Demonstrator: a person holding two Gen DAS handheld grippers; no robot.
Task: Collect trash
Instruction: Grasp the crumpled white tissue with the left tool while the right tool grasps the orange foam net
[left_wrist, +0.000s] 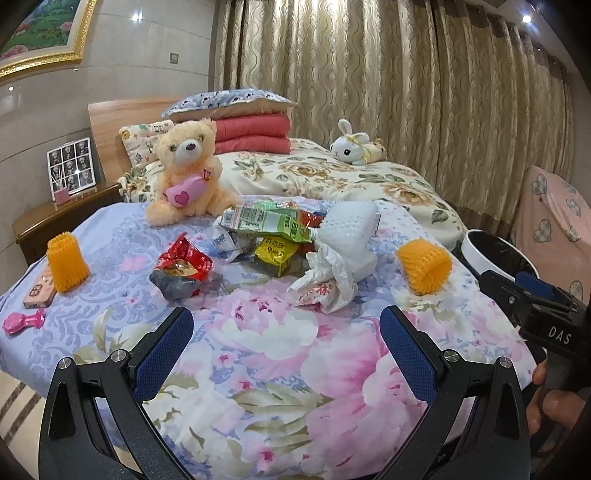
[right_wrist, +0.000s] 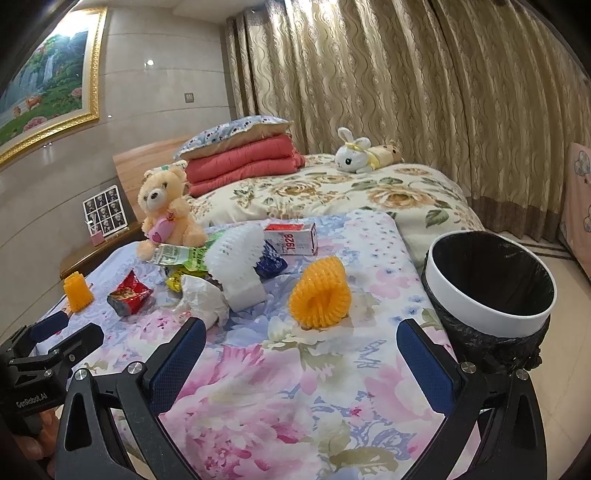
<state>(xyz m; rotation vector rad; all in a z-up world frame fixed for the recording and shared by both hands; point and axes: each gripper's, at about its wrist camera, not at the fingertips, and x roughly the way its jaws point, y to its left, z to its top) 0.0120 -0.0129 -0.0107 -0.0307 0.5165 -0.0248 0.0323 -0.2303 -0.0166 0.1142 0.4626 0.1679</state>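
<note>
Trash lies in a pile on the floral bed cover: a red snack wrapper (left_wrist: 183, 264) (right_wrist: 129, 291), a green carton (left_wrist: 266, 221), a yellow packet (left_wrist: 276, 254), crumpled white paper (left_wrist: 328, 275) (right_wrist: 203, 302), white foam netting (left_wrist: 349, 221) (right_wrist: 236, 258) and a "1928" box (right_wrist: 293, 238). Orange foam nets lie at the left (left_wrist: 66, 264) (right_wrist: 77, 290) and right (left_wrist: 424, 264) (right_wrist: 319, 297). A white bin with a black liner (right_wrist: 487, 280) (left_wrist: 495, 251) stands by the bed's right edge. My left gripper (left_wrist: 286, 347) is open and empty, short of the pile. My right gripper (right_wrist: 301, 363) is open and empty, just short of the right orange net.
A tan teddy bear (left_wrist: 186, 170) (right_wrist: 164, 210) sits behind the pile. A phone (left_wrist: 38, 291) and a pink toy (left_wrist: 24, 321) lie at the left edge. A plush rabbit (left_wrist: 351, 147), folded red quilt (left_wrist: 251, 134) and pillows sit further back. A nightstand (left_wrist: 55, 218) stands left.
</note>
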